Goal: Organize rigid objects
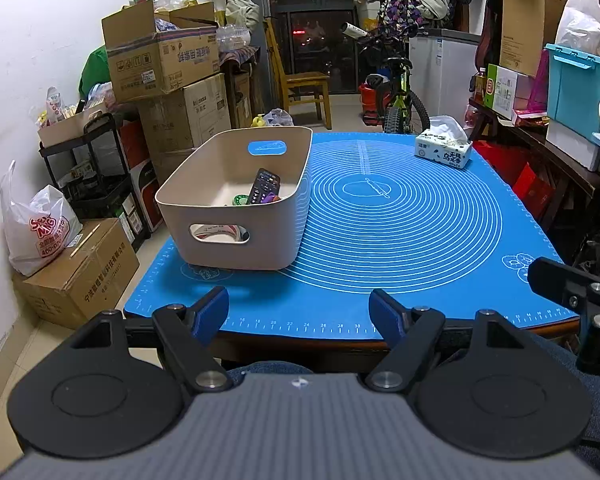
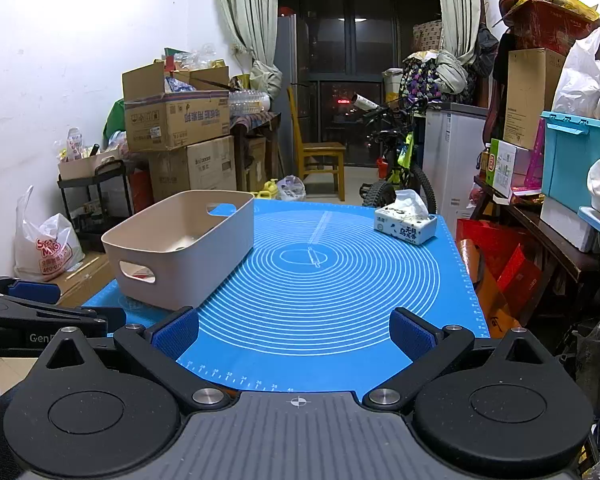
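A beige plastic bin (image 1: 236, 236) with handle cut-outs stands on the left part of the blue silicone mat (image 1: 400, 240); it also shows in the right wrist view (image 2: 180, 272). Inside it lie a black remote control (image 1: 263, 186), a green round item (image 1: 239, 199) and something purple (image 1: 269, 199). My left gripper (image 1: 299, 314) is open and empty, held low at the table's near edge. My right gripper (image 2: 294, 334) is open and empty over the mat's (image 2: 320, 300) near edge. The right gripper's body shows at the right of the left wrist view (image 1: 572, 284).
A tissue pack (image 1: 444, 148) sits at the mat's far right corner, also in the right wrist view (image 2: 406, 226). Cardboard boxes (image 1: 164, 60) and a black cart (image 1: 96, 168) stand left of the table. A bicycle (image 1: 400, 96), wooden chair (image 1: 304, 84) and cluttered shelf (image 1: 560, 92) lie beyond.
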`<act>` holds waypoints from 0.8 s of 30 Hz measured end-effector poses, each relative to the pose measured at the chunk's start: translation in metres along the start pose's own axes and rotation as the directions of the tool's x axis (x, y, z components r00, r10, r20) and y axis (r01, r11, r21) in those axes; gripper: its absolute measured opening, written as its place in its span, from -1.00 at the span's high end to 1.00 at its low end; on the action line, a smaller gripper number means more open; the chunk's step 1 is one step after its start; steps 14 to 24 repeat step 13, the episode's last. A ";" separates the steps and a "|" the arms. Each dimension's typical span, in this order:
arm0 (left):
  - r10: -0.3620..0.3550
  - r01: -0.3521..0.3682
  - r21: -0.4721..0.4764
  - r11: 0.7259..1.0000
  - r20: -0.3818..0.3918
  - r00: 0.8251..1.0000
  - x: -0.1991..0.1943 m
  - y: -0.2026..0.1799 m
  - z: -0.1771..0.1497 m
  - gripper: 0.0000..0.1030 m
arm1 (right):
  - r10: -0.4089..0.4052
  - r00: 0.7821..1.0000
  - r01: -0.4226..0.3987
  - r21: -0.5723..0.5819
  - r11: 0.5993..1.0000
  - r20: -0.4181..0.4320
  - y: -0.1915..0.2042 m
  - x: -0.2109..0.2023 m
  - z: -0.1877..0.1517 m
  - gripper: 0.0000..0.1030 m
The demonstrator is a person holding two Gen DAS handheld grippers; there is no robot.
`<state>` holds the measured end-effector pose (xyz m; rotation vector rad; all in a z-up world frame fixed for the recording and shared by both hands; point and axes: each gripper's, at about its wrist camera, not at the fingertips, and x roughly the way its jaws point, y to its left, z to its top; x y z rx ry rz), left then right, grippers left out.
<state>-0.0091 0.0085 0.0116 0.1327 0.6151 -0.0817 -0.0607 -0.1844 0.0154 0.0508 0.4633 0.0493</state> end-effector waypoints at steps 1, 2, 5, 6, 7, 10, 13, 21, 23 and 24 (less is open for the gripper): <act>0.000 0.000 0.000 1.000 0.000 1.000 0.000 0.000 0.000 -0.51 | 0.000 1.000 0.000 0.000 1.000 0.000 0.000 0.000 0.000 -0.95; 0.000 0.000 0.000 1.000 0.000 1.000 0.000 0.000 0.000 -0.51 | 0.000 1.000 0.000 0.000 1.000 0.000 0.000 0.000 0.000 -0.95; -0.001 0.001 -0.001 1.000 0.000 1.000 0.000 0.000 0.000 -0.51 | 0.000 1.000 0.000 0.000 1.000 0.000 0.000 0.000 0.000 -0.95; -0.001 0.001 -0.001 1.000 0.000 1.000 0.000 0.000 0.000 -0.51 | 0.000 1.000 0.000 0.000 1.000 0.000 0.000 0.000 0.000 -0.95; -0.003 0.003 -0.001 1.000 0.000 1.000 0.000 0.000 0.000 -0.51 | 0.000 1.000 0.000 -0.001 1.000 0.000 0.000 0.000 0.000 -0.95; -0.003 0.003 -0.001 1.000 0.006 1.000 -0.001 -0.001 0.000 -0.53 | 0.000 1.000 0.000 0.001 1.000 -0.001 0.000 0.000 0.000 -0.95; 0.001 -0.001 0.005 1.000 0.002 1.000 0.000 -0.003 0.000 -0.67 | -0.001 1.000 0.001 0.007 1.000 -0.003 -0.003 0.000 -0.002 -0.95; 0.001 -0.001 0.005 1.000 0.002 1.000 0.000 -0.003 0.000 -0.67 | -0.001 1.000 0.001 0.007 1.000 -0.003 -0.003 0.000 -0.002 -0.95; 0.001 -0.001 0.005 1.000 0.002 1.000 0.000 -0.003 0.000 -0.67 | -0.001 1.000 0.001 0.007 1.000 -0.003 -0.003 0.000 -0.002 -0.95; 0.001 -0.001 0.005 1.000 0.002 1.000 0.000 -0.003 0.000 -0.67 | -0.001 1.000 0.001 0.007 1.000 -0.003 -0.003 0.000 -0.002 -0.95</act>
